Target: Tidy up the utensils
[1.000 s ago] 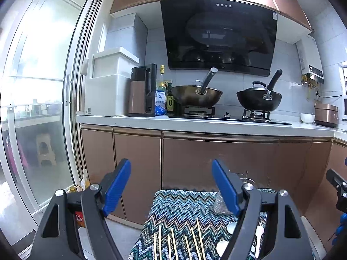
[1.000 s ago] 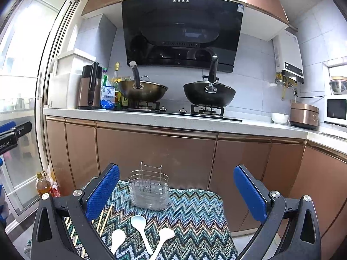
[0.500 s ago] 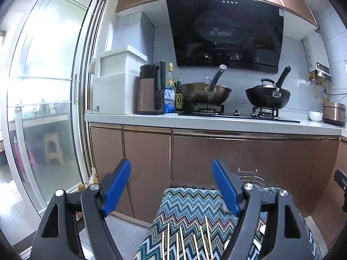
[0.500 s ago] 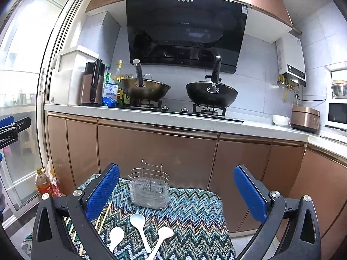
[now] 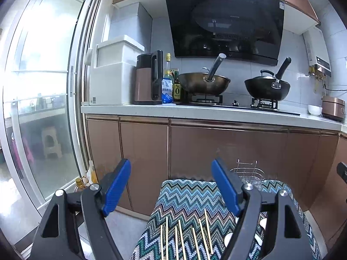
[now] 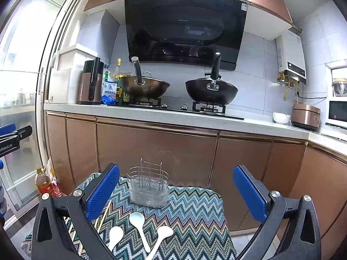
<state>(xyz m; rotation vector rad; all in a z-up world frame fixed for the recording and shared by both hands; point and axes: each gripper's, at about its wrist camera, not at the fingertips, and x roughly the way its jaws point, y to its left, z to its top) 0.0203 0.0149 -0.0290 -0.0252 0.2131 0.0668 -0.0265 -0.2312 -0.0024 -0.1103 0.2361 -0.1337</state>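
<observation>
A small table with a zigzag-patterned cloth [image 6: 190, 214] [image 5: 186, 199] stands before the kitchen cabinets. At its far edge is a clear utensil holder with a wire rack [image 6: 149, 187] [image 5: 249, 174]. Three white spoons [image 6: 138, 224] lie on the cloth in front of it. Several wooden chopsticks [image 5: 186, 236] [image 6: 103, 218] lie side by side on the left part. My left gripper [image 5: 171, 186] hovers open above the chopsticks, nothing between its blue pads. My right gripper [image 6: 176, 191] is open and empty above the spoons, facing the holder.
Behind the table run brown cabinets [image 6: 156, 151] under a white counter with two woks [image 6: 210, 91], a kettle [image 6: 91, 82] and bottles. A glass sliding door [image 5: 43, 99] is at the left. Oil bottles [image 6: 44, 183] stand on the floor by the table's left corner.
The left wrist view has shifted rightward, so the left gripper moved left. The right gripper has edged slightly closer to the table. Both stay open.
</observation>
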